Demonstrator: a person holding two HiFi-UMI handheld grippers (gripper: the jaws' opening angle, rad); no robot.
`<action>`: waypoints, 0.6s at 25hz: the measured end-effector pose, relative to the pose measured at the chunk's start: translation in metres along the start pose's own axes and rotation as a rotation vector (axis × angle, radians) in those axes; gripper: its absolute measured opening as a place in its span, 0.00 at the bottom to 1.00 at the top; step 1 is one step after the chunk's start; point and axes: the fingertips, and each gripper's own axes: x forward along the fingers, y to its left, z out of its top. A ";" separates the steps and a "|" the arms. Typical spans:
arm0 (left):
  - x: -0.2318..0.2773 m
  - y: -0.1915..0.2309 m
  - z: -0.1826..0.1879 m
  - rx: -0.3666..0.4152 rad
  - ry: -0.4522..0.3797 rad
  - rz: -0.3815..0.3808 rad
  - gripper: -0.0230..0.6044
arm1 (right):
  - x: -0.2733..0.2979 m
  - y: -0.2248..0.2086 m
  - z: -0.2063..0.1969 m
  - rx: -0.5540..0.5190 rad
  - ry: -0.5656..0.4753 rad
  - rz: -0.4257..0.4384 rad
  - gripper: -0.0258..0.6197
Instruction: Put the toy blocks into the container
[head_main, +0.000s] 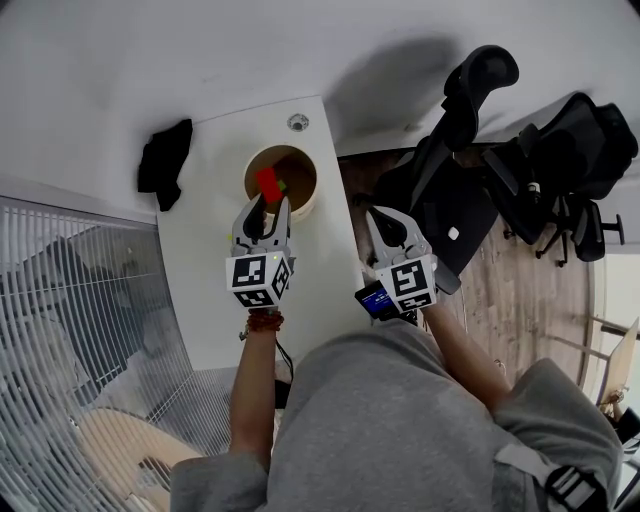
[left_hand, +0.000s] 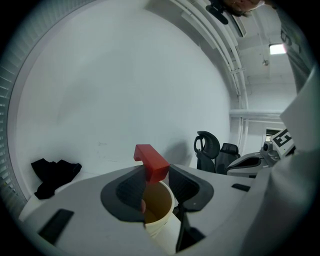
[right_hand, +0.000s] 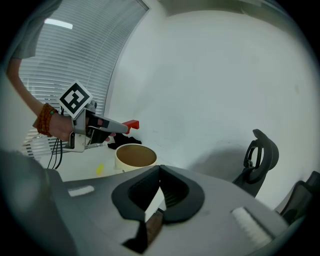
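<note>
Now the fingers of the left gripper (head_main: 262, 213) grip the red block (head_main: 268, 184) above the container (head_main: 303, 171), at 12 o'clock on the surface (head_main: 322, 272). Better to centre it over the mouth, go lower, then open. The right gripper (head_main: 384, 224) has its fingers closed on nothing.

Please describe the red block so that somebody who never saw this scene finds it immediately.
On the white table stands a round beige container. Just above its opening, the jaws of the left gripper pinch the red block. It alone is red and hook-shaped.
</note>
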 end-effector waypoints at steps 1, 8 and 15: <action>0.001 0.000 -0.001 -0.002 0.005 0.000 0.27 | 0.000 0.000 0.000 0.002 0.000 0.000 0.06; 0.003 0.004 -0.010 -0.010 0.026 0.013 0.27 | 0.002 0.000 0.002 0.011 -0.003 0.001 0.06; 0.006 0.002 -0.018 -0.021 0.058 -0.006 0.27 | 0.001 -0.001 0.001 0.008 0.001 0.003 0.06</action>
